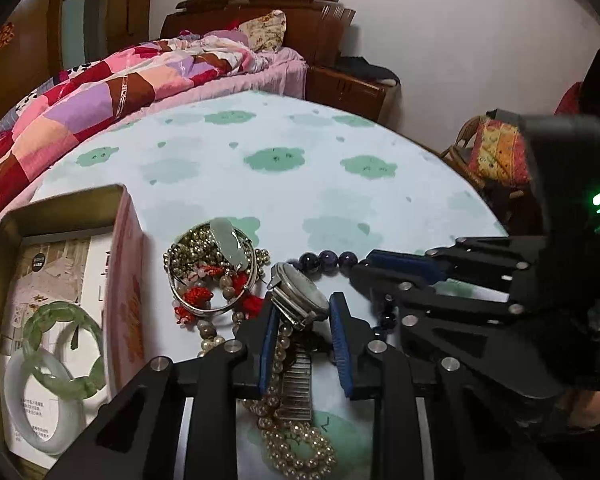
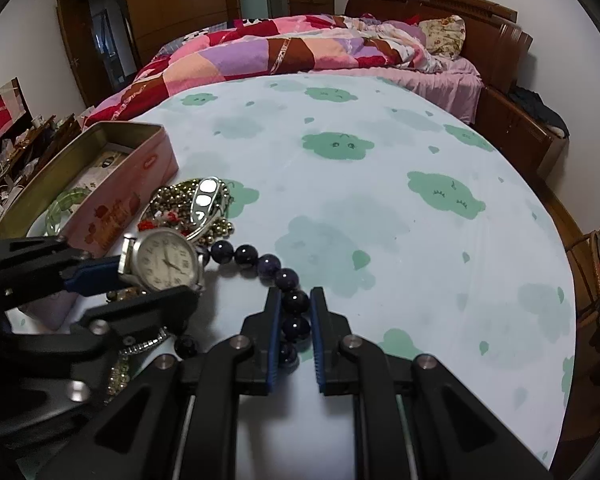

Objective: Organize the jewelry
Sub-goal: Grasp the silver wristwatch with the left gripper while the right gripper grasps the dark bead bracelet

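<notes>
A silver wristwatch (image 1: 300, 292) with a metal stretch band sits between the pads of my left gripper (image 1: 304, 304), which is shut on it; its white dial shows in the right wrist view (image 2: 166, 260). My right gripper (image 2: 295, 300) is shut on a dark purple bead bracelet (image 2: 296, 302), whose beads (image 1: 328, 258) curve behind the watch. A pile of jewelry (image 1: 216, 272) lies by the watch: a silver bangle, a pale jade pendant, red charms, metal beads. A pearl string (image 1: 296, 444) lies under my left gripper.
A pink tin box (image 1: 128, 280) stands open at the left, holding a green jade bangle (image 1: 60, 348) and a white bangle (image 1: 40, 412) on a printed card. The round table has a pale cloth with green clouds (image 2: 380, 200). A bed stands behind it.
</notes>
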Demonstrator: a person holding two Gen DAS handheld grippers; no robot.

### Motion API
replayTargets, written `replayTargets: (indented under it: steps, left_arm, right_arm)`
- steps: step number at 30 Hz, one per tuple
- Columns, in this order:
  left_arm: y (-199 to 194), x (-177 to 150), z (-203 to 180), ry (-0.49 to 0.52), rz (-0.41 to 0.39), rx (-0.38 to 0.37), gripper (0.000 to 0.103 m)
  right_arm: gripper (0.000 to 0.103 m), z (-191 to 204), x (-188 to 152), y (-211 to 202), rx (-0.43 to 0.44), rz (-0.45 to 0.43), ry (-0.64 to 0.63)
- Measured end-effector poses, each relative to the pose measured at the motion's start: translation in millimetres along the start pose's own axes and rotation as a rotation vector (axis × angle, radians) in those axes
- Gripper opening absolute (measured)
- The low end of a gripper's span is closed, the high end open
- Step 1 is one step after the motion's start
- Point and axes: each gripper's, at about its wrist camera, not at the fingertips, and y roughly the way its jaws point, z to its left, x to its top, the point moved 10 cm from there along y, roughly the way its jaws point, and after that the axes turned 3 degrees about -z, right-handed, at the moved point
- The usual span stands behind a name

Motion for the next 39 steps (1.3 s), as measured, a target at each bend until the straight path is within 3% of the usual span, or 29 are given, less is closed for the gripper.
replayTargets:
  steps: [2,4,13,21,30,39]
  left_arm:
    - [-7,3,0,-0.005,-0.018,-0.004,0.023]
    - [-13,6,-2,-0.005,-0.036,-0.015,0.012]
    - [-23,12,0,-0.014,-0.064,-0.027,0.011]
    - [-56,29,1,-0.022,-0.15,-0.037,0.011]
    - [-82,48,11,-0.036,-0.226,-0.037,0.011]
    - [-100,60,44,-0.046,-0.265,0.022,0.011]
  right_arm:
    - [0.016,1,0,0,0.0,-0.002,-0.003]
    - [0.016,1,0,0,-0.003,-0.002,-0.005]
    - [0.016,1,2,-4,-0.004,-0.022,-0.007]
    - [0.016,-4,11,-21,-0.008,-0.112,0.027]
    - [0.016,-4,24,-37,-0.005,-0.155,0.03]
    - [0.016,21,59,-54,0.033,-0.214,-0.034]
